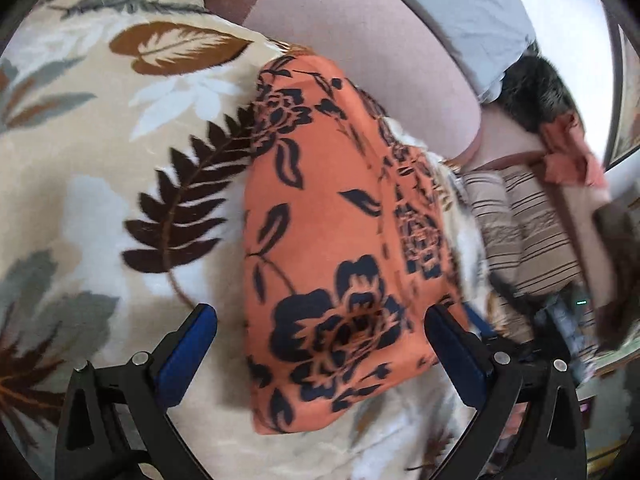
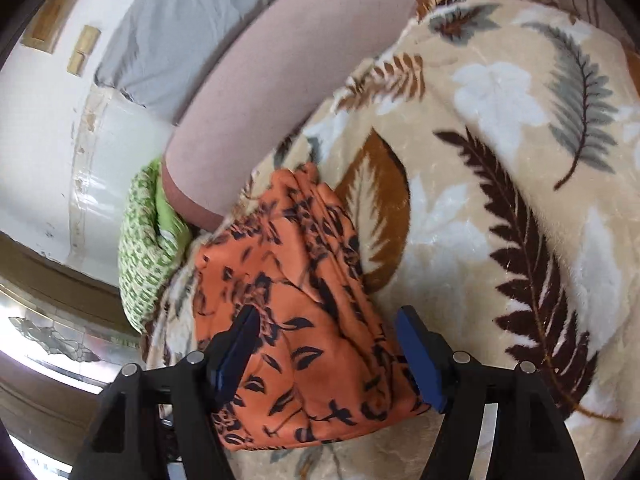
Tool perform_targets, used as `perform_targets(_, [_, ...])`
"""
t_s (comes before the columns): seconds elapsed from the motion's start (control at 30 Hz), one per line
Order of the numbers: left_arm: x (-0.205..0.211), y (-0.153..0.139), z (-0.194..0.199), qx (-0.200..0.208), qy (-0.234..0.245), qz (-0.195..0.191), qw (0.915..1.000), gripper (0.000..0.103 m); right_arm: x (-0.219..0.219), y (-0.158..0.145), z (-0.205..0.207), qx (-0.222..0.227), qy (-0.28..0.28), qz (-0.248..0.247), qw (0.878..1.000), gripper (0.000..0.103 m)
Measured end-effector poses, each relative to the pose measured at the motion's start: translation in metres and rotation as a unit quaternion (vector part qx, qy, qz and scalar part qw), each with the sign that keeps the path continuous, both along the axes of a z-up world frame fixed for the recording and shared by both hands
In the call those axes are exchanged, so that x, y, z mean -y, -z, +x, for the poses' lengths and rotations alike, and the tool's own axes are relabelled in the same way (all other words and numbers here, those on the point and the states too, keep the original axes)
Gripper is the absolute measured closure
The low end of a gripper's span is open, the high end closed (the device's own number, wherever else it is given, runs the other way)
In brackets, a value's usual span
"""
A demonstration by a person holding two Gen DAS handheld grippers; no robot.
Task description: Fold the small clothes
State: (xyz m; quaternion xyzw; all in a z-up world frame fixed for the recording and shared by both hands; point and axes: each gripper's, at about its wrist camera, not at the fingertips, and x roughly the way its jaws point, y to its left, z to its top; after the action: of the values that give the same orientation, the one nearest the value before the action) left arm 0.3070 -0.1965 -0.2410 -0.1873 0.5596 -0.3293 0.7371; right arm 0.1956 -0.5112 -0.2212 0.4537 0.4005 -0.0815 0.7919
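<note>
Orange garment folded on the blanket, both tongs released over it

Left wrist view: the orange black-flowered cloth garment (image 1: 340, 240) lies as a folded strip on the beige leaf-print fleece blanket (image 1: 100, 160); the left gripper (image 1: 322, 328) hangs over its near end, jaws wide apart, nothing pinched. A striped brown cushion (image 1: 532, 232) sits off to the side. Right wrist view: the same garment (image 2: 304, 320) lies bunched and creased at its far end, near a green patterned cloth (image 2: 148, 248); the right gripper (image 2: 330, 346) straddles it, jaws spread, pads not pressing. For a clean next fold, probably pinch only the top layer at an edge corner, and flatten that bunched end first.
</note>
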Motion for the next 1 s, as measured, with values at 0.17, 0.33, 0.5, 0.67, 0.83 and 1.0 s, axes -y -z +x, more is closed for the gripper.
perform_targets(0.17, [0.011,0.006,-0.002,-0.018,0.018,-0.010,0.9996,0.004,0.001,0.027,0.011,-0.020,-0.023,0.035,0.999,0.029])
perform_targets(0.33, [0.028,0.013,-0.008,0.005,0.033,0.038,0.9987,0.013,-0.002,0.040,0.019,-0.014,-0.037,0.052,0.998,0.029])
perform_targets(0.5, [0.051,0.011,-0.021,0.053,0.048,0.098,0.9926,0.011,-0.015,0.042,0.027,-0.026,-0.055,0.020,0.998,0.029])
perform_targets(0.67, [0.057,0.004,-0.027,0.080,0.041,0.118,0.9889,0.019,-0.030,0.029,0.028,0.013,-0.089,0.009,0.996,0.031])
perform_targets(0.83, [0.061,0.003,-0.028,0.095,0.046,0.138,0.9847,0.021,-0.041,0.041,0.036,-0.034,-0.094,-0.030,0.995,0.036])
perform_targets(1.0, [0.065,0.003,-0.028,0.096,0.045,0.144,0.9838,0.021,-0.050,0.040,0.039,-0.030,-0.095,-0.055,0.994,0.034])
